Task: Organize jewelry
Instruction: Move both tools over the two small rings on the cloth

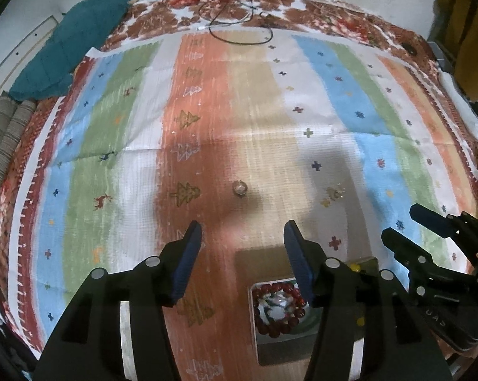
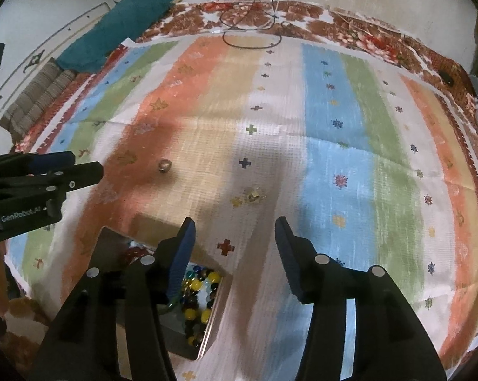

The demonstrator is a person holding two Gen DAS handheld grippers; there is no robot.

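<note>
the left gripper [image 1: 243,233] hangs over a striped cloth [image 1: 137,133] with its fingers [image 1: 191,254] released and nothing between them. a small silver ring [image 1: 239,188] lies on the cloth straight ahead of those fingers, at twelve o'clock from their tips and clear of them. a gold trinket [image 1: 335,192] lies at about two o'clock from the left gripper, near a yellow cross printed on the cloth. below the fingers, at about five o'clock, a shallow tray [image 1: 283,346] holds a red bead bracelet [image 1: 278,308] coiled in a ring. the right gripper [image 2: 235,231] is likewise released and empty, and its fingers [image 2: 285,254] point toward the gold trinket [image 2: 254,194], which sits at twelve o'clock just past their tips. in the right wrist view the ring [image 2: 164,165] lies at ten o'clock, and the tray [image 2: 207,327] at seven o'clock shows loose yellow, black and blue beads [image 2: 197,292]. a teal cloth [image 1: 77,44] is bunched at the far left edge, and thin black cords [image 1: 239,28] trail across the far border.
</note>
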